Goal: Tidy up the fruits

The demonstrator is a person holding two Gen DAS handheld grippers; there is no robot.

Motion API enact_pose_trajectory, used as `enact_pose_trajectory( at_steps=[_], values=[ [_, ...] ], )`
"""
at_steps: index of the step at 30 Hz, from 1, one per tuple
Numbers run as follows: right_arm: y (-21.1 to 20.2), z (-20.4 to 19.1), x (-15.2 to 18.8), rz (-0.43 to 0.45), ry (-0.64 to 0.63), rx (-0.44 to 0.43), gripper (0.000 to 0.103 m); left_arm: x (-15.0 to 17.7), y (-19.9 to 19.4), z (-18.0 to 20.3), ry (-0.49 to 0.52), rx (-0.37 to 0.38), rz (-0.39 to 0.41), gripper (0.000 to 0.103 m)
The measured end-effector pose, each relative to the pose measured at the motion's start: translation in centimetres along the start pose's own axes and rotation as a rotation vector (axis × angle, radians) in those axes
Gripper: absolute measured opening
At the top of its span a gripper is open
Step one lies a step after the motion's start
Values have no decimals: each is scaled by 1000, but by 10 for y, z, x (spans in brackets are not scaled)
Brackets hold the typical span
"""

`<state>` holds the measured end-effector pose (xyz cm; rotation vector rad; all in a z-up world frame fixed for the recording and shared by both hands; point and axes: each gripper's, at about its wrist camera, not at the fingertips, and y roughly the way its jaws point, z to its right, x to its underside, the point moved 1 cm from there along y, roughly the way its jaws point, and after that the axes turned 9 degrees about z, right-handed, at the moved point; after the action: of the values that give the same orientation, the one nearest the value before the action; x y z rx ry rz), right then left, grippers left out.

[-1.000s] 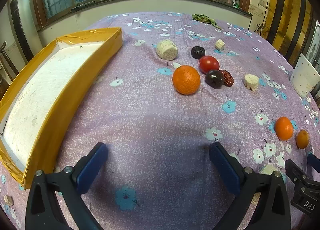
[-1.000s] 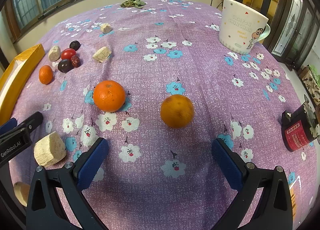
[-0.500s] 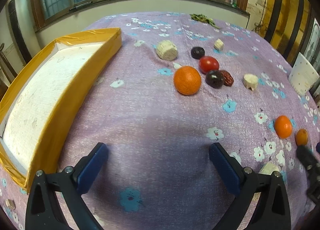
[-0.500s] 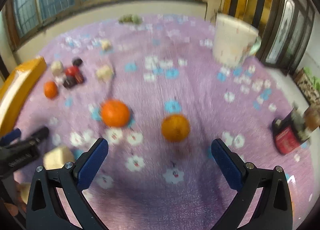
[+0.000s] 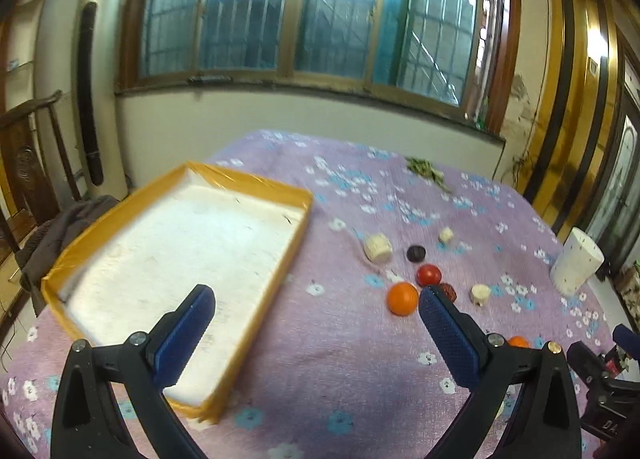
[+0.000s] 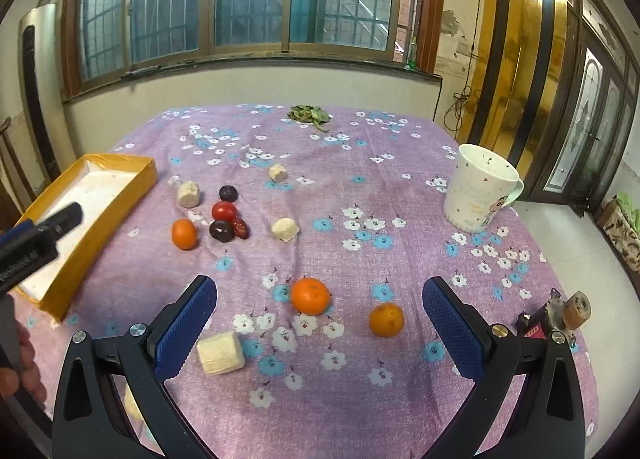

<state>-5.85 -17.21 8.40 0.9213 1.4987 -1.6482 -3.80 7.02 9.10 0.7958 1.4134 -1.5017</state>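
Fruits lie on a purple flowered cloth. An orange (image 5: 402, 298) sits by a red tomato (image 5: 428, 274), dark plums (image 5: 416, 253) and pale chunks (image 5: 377, 247). A yellow tray (image 5: 276, 279) with a white floor stands at the left, also in the right wrist view (image 6: 132, 195). My left gripper (image 5: 316, 323) is open and empty, raised over the tray's right edge. My right gripper (image 6: 320, 317) is open and empty above two oranges (image 6: 310, 295) (image 6: 386, 319) and a pale chunk (image 6: 221, 352).
A white mug (image 6: 478, 195) stands at the right. A small red and black gadget (image 6: 554, 317) lies at the near right edge. Green leaves (image 6: 310, 114) lie at the far end. A chair with dark cloth (image 5: 44, 227) stands left of the table.
Both grippers have risen and tilted up, so the window and far wall now show. The fruits have not moved. Both stay open.
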Motion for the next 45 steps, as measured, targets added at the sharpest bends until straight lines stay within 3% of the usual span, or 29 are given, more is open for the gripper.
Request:
enact_pose_trajectory(
  at_steps=[7,21,45],
  values=[
    [-13,-3,4,19,-12,0,103,4,-17,2,23,-17,77,103],
    [-21,1,14,16,11,-10,103,11,-40,26,73,22,138,103],
    [-34,8,12,74,-9,-16,103,21,-45,33,74,10,116,103]
  ],
)
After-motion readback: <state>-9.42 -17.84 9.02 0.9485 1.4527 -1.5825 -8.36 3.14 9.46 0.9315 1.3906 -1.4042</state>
